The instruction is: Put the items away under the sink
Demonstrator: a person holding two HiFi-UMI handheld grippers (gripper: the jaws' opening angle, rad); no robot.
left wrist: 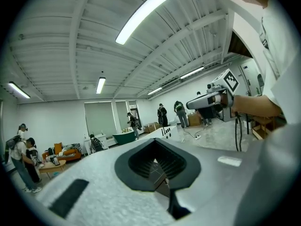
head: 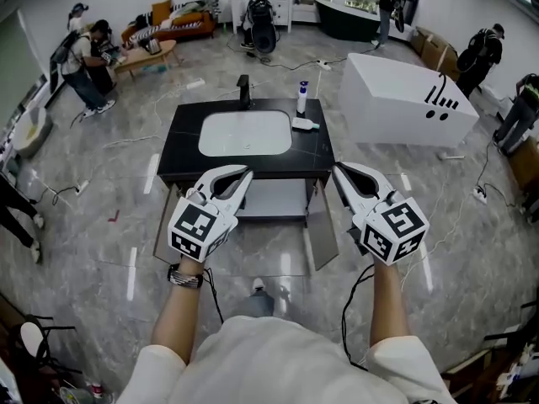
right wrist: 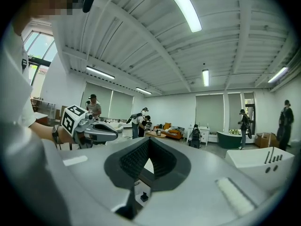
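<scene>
bottle (head: 301,97) and white item (head: 305,124) are left on the counter (head: 181,146), nothing picked yet; the cabinet (head: 274,200) is open. the left gripper (head: 247,173) and right gripper (head: 337,168) are held closed and empty. 1 must be opened and brought to the bottle.

The vanity's two doors (head: 322,236) stand swung wide; between them, the cabinet opening (head: 271,199) under the sink (head: 244,133) lies unblocked.

Large staged studio hall: freestanding sink vanity (head: 181,156) mid-floor, white bathtub (head: 396,99) 2 o'clock, sofa (head: 181,25) 11 o'clock, cables (head: 483,171) over marble-look floor (head: 101,192), strip lights (left wrist: 143,14) on ribbed ceiling (left wrist: 70,36), backpacked people (head: 84,57) around edges.
</scene>
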